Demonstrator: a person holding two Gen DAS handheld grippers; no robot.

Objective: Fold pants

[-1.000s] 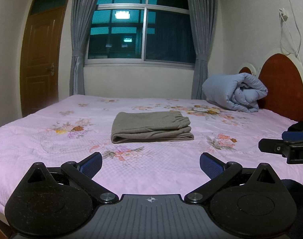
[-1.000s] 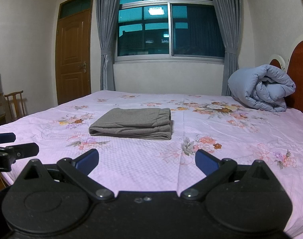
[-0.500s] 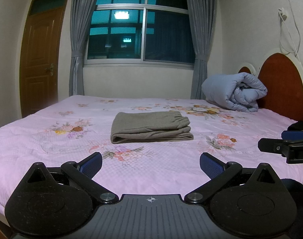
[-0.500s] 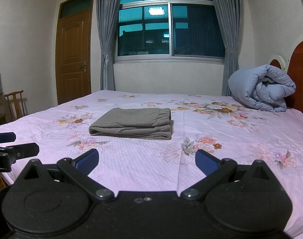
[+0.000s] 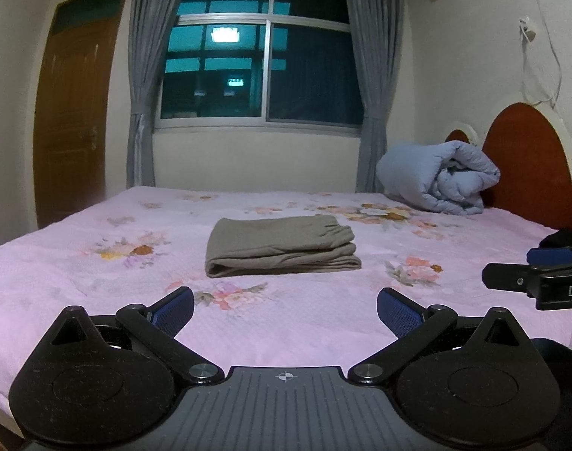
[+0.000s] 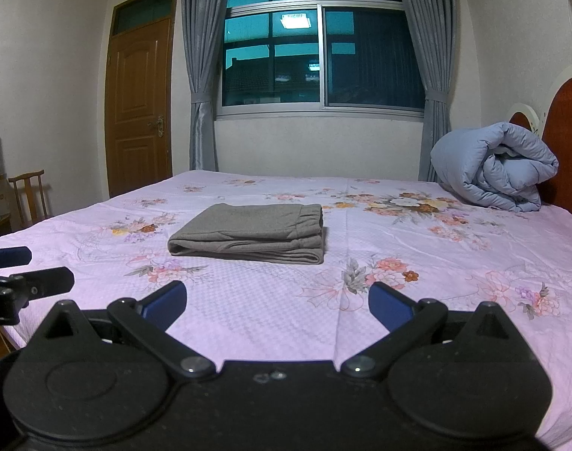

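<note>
Nothing has moved: folded grey pants (image 5: 282, 245) lie mid-bed (image 5: 60, 263), well ahead of the left gripper (image 5: 285, 310) and right gripper (image 6: 276, 306), both spread wide, apparently empty.

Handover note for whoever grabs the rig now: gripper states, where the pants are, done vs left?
Left hand-held gripper: open, empty, held low over the near edge of the bed, clear of the cloth.
Right hand-held gripper: open, empty, level beside the left one, also touching nothing.
Pants: grey-brown, lying mid-bed as a flat, compact rectangle in stacked layers, waistband end toward the headboard. Rolled blue quilt sits apart, by the headboard.
Done: the fold looks complete and tidy.
Left: probably nothing beyond a quick check of the edges; otherwise pull both grippers away.
</note>
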